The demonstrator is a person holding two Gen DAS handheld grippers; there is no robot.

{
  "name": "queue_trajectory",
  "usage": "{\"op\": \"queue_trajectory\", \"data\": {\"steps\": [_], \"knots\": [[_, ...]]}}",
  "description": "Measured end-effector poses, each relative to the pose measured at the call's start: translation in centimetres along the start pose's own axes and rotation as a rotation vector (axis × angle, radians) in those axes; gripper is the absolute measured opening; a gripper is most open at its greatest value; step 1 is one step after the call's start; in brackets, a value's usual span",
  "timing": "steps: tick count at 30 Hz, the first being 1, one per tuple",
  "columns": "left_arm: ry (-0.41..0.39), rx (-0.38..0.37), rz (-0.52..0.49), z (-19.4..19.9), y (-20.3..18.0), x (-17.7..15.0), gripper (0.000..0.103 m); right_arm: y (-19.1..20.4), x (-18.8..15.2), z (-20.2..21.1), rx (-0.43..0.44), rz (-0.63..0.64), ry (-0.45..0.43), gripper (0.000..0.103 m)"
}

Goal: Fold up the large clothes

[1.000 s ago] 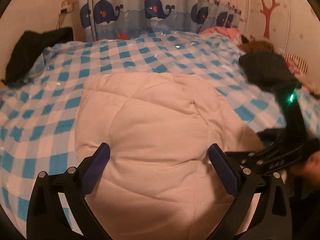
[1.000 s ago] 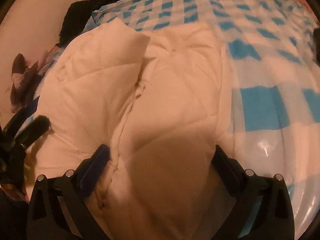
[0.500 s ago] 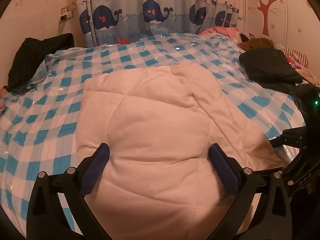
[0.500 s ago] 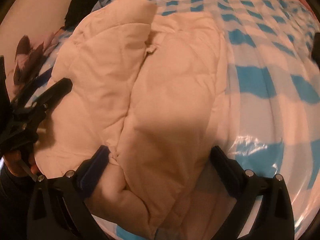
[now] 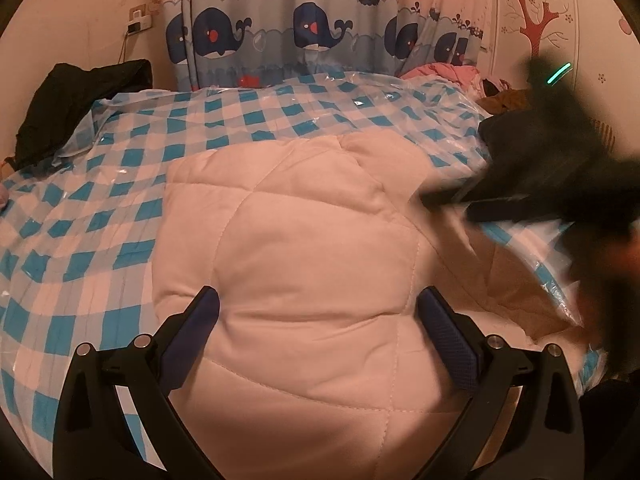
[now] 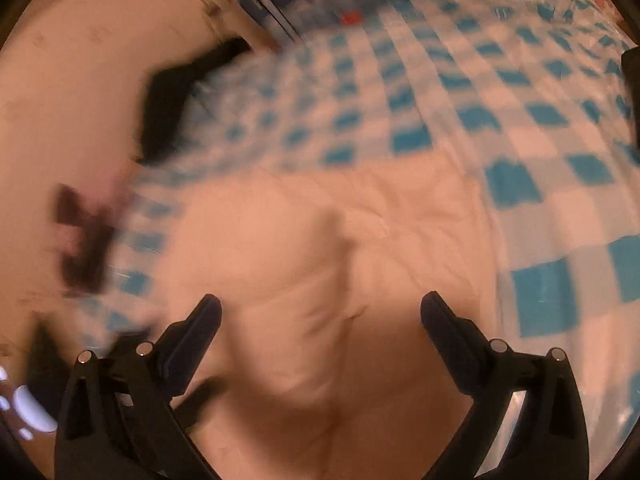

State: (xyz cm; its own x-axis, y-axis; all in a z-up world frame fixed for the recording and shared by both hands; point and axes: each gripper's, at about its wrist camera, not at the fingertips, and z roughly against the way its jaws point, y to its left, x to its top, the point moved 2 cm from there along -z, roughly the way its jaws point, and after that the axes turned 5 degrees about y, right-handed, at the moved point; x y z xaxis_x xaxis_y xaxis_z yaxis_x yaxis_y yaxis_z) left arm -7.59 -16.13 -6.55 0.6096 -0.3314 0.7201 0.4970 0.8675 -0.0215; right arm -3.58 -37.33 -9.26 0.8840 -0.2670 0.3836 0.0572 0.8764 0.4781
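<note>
1. Quilted cream garment [image 5: 304,264], padded like a puffer coat, spread flat on a bed directly ahead of and beneath the left tongs [image 5: 316,332], reaching from between the two arms out to mid-bed.
2. Left tongs wide open, both blue-padded arms apart, nothing held, hovering over the near part of the garment.
3. Right tongs [image 6: 320,332] likewise wide open and empty, above the same garment [image 6: 340,280]; heavily blurred view, so fine detail not readable.
4. In the left view, right tongs visible only as a dark blurred shape [image 5: 540,196] far right of the left tongs, over the garment's right edge.
5. Blue-and-white checked bedcover [image 5: 100,216] under clear plastic sheeting, to the left of and beyond the left tongs; likely slick, so likely easy for the garment to slide when pulled.
6. Likely handling: soft, puffy, light for its bulk, springy enough to push a fold back open; stitched seams the flatter, firmer lines.
7. Best hold, by judgement: a thin outer edge or corner, such as the far corner ahead-right of the left tongs, rather than the thick padded middle.
8. Raised fold or ridge [image 6: 340,240] just ahead of the right tongs, running away from them.
9. Dark clothing [image 5: 80,100] far ahead-left, whale-print curtain [image 5: 320,40] beyond the bed.
</note>
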Motion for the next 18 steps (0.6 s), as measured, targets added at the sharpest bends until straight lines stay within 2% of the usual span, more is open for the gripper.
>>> {"op": "queue_trajectory", "data": {"steps": [1,4,18], "knots": [[0.002,0.004,-0.005,-0.05,-0.13,-0.02,0.095,-0.66,-0.12,-0.67,0.023,-0.021,0.017,0.098],[0.001,0.017,-0.019,-0.11,-0.58,-0.03,0.095,-0.33,-0.37,-0.32,0.004,0.013,0.013,0.098],[0.001,0.017,-0.020,-0.13,-0.69,-0.04,0.095,-0.77,-0.78,-0.55,0.025,0.002,0.007,0.098]]}}
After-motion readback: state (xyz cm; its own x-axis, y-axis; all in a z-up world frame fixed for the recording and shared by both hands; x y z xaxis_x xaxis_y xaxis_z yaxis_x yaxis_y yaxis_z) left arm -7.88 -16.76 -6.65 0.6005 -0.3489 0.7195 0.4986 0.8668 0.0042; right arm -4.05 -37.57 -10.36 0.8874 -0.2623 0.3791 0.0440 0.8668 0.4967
